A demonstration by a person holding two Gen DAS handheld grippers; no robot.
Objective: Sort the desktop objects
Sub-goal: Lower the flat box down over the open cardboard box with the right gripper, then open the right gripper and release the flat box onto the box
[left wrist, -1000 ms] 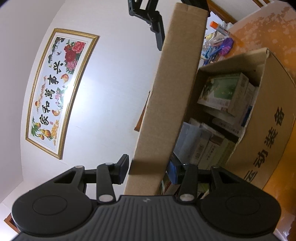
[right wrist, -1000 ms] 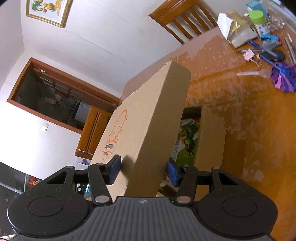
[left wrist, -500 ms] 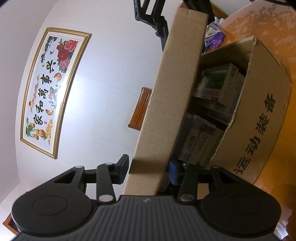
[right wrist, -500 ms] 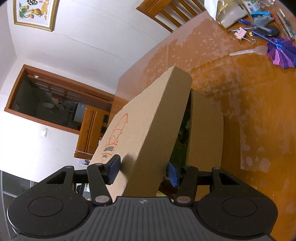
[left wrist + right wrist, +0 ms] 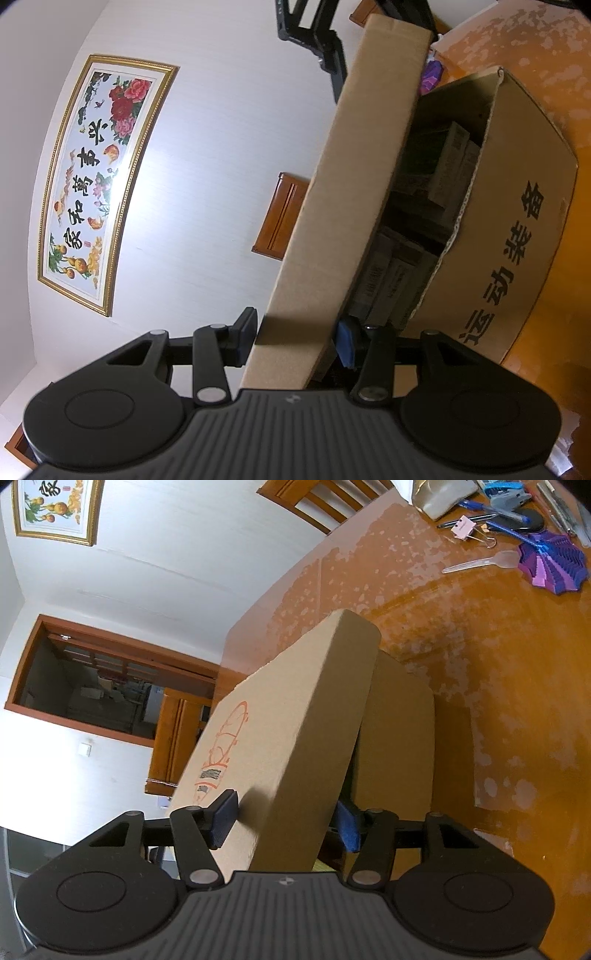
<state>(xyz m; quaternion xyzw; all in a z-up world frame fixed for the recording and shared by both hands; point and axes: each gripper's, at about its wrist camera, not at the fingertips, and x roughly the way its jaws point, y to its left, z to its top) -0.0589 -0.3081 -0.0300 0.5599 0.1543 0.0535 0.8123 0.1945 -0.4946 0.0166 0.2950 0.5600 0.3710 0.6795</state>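
Between the fingers of the left claw [image 5: 295, 341], in the left wrist view, the edge of a cardboard lid [image 5: 354, 206] is gripped, with both blue pads pressed against its two faces. The lid is tilted over an open cardboard box [image 5: 517, 236], which is printed with black Chinese characters and stands on the orange wooden surface [image 5: 554, 44]. Several packaged cartons [image 5: 436, 166] are seen inside the box, in shadow under the lid. At the far end of the lid, part of the other black claw is visible. A framed picture [image 5: 88, 184] of flowers and calligraphy is hung on the white wall.

From the right wrist view, the same lid [image 5: 295, 716] is clamped by the right claw [image 5: 284, 821], one pad on the outer face bearing a red printed drawing and the other on the inner side. The box wall [image 5: 399, 738] is seen just beside the lid, partly covered by it. Well apart, at the far edge of the surface [image 5: 498, 646], a purple folded fan [image 5: 546, 566], a clear plastic spoon [image 5: 480, 563], a pink binder clip [image 5: 463, 526] and blue pens [image 5: 491, 511] are scattered. A wooden chair [image 5: 325, 494] is placed at the surface's far side.
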